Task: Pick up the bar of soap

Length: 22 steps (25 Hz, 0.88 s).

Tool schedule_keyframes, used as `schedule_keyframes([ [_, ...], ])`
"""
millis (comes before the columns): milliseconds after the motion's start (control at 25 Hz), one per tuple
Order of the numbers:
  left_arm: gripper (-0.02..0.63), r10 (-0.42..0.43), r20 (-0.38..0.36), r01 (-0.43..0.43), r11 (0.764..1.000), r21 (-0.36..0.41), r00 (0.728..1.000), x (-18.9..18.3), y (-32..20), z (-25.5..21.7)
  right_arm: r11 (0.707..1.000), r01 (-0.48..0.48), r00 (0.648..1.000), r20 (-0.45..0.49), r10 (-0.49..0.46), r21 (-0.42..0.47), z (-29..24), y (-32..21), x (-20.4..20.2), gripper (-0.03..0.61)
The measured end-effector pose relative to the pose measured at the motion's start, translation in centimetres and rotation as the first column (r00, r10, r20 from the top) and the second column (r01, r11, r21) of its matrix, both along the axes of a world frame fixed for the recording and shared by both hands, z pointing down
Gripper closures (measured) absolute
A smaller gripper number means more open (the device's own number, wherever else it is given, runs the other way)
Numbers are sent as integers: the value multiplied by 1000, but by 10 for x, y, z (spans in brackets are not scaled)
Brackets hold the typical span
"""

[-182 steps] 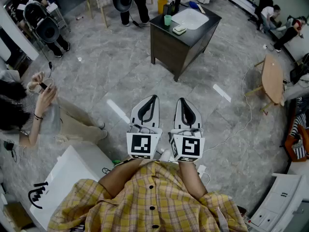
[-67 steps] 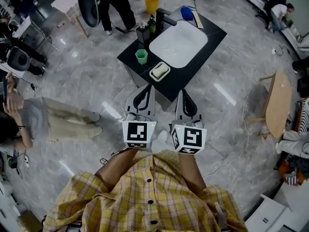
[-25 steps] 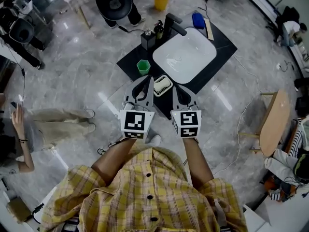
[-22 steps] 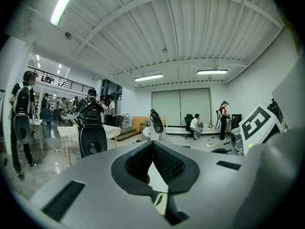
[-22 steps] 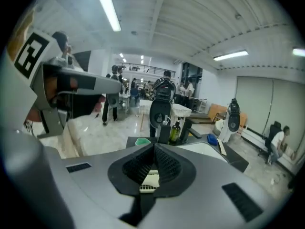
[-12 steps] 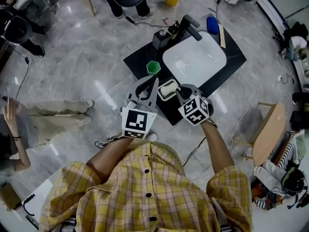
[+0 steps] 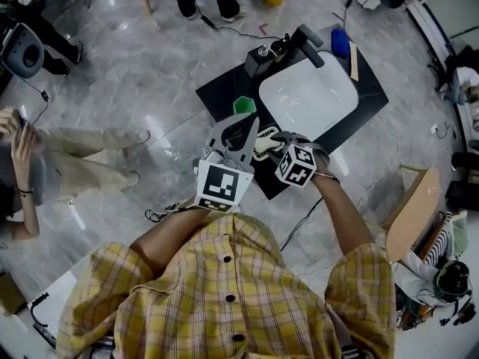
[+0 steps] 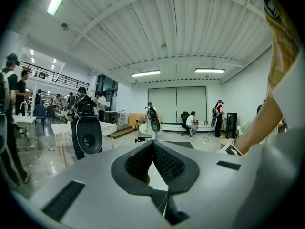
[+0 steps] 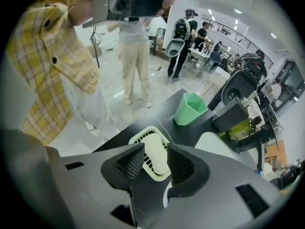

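A pale bar of soap (image 9: 155, 152) lies in a slotted cream soap dish (image 9: 141, 136) at the near corner of the black counter (image 7: 224, 96). In the head view the soap dish (image 7: 263, 145) shows partly between the two grippers. My right gripper (image 9: 156, 163) points steeply down over it. Its jaws have just been opening and now stand open on either side of the soap, not pressing it. My left gripper (image 7: 241, 123) hovers level just left of the dish, over the counter's edge. In its own view the left gripper (image 8: 152, 144) is shut with nothing in it.
A green cup (image 7: 244, 105) stands just beyond the dish. Behind it are a white basin (image 7: 318, 99) with a black faucet (image 7: 307, 36), a bottle holder (image 7: 258, 58) and a blue object (image 7: 340, 42). People stand on the grey floor around.
My right gripper has dropped and tipped down over the soap dish, and its jaws have opened around the soap. The left gripper has edged forward beside the dish.
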<state>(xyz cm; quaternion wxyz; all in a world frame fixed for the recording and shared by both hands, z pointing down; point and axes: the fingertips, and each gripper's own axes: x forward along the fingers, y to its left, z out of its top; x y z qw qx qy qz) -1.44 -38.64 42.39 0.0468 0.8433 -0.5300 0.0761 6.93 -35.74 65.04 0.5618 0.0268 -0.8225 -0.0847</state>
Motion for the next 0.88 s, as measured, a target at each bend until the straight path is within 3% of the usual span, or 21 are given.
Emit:
schedule_keyframes([
  [320, 603, 24, 3, -24, 1000, -21, 1000, 6, -16, 9, 977, 214, 966, -144, -215, -22, 32, -7, 10, 404],
  [520, 603, 34, 8, -34, 999, -21, 999, 8, -24, 10, 955, 289, 934, -203, -295, -62, 45, -11, 12, 375],
  [880, 603, 36, 18, -35, 999, -35, 999, 7, -36, 19, 930, 340, 910, -202, -362, -137, 62, -12, 1, 371],
])
